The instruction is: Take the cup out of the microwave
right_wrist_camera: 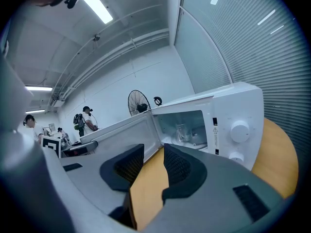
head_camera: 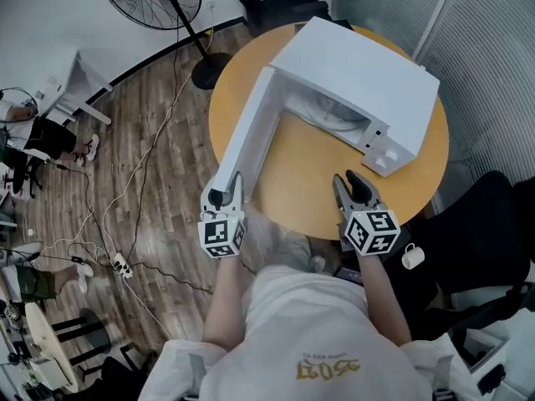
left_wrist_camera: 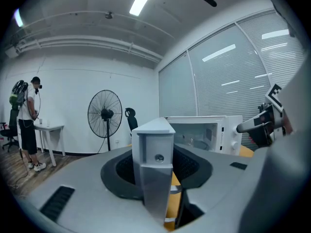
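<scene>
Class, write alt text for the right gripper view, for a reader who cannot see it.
The right gripper, jaws open and empty, points across a yellow table at a white microwave whose door stands open to the left; a clear cup sits inside.

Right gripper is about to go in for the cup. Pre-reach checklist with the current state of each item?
1. Microwave door swung fully open: ok.
2. Left gripper clamped on the door's edge: ok.
3. Right gripper jaws apart, nothing between them: ok.
4. Cup visible inside the cavity: ok.
5. Cup upright, and which way any handle faces: cannot tell, it is small and clear.
6. Table bare between the right gripper and the cavity opening: ok.
</scene>
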`<state>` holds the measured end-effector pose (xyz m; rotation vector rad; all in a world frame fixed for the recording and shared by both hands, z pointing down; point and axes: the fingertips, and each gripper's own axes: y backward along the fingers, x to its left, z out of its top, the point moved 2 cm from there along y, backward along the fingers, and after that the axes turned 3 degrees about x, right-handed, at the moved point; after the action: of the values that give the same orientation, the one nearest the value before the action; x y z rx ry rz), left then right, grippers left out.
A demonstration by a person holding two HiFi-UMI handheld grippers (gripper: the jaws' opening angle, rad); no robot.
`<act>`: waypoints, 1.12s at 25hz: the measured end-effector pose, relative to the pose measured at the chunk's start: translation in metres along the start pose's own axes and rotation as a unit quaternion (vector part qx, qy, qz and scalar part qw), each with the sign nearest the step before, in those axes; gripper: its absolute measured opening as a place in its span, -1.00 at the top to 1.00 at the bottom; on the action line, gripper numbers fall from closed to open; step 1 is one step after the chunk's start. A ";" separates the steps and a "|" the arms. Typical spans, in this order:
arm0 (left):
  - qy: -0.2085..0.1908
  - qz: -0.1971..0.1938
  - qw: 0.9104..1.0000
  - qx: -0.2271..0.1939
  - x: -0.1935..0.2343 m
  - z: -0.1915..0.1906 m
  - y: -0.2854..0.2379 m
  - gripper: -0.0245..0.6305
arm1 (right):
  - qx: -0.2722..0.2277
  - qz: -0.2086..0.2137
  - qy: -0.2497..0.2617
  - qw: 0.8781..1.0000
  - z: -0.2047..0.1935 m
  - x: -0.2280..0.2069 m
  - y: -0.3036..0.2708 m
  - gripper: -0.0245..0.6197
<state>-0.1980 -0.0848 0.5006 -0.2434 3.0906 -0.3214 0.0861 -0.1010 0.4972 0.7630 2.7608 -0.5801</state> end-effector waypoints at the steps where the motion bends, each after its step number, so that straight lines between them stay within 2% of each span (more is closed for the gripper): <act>1: -0.001 -0.002 1.000 -0.001 0.002 0.000 0.000 0.39 | 0.002 0.001 0.002 1.000 0.001 0.000 -0.006 0.50; 11: -0.005 -0.025 1.000 -0.004 0.014 0.003 -0.006 0.38 | 0.016 0.000 0.002 1.000 0.012 -0.020 -0.070 0.50; 28: -0.013 -0.028 1.000 -0.002 0.024 0.002 -0.008 0.37 | 0.037 -0.023 0.005 0.999 0.015 -0.063 -0.151 0.50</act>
<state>-0.2201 -0.0964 0.4999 -0.3319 3.0633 -0.3119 0.0604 -0.2536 0.5506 0.7226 2.7861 -0.6914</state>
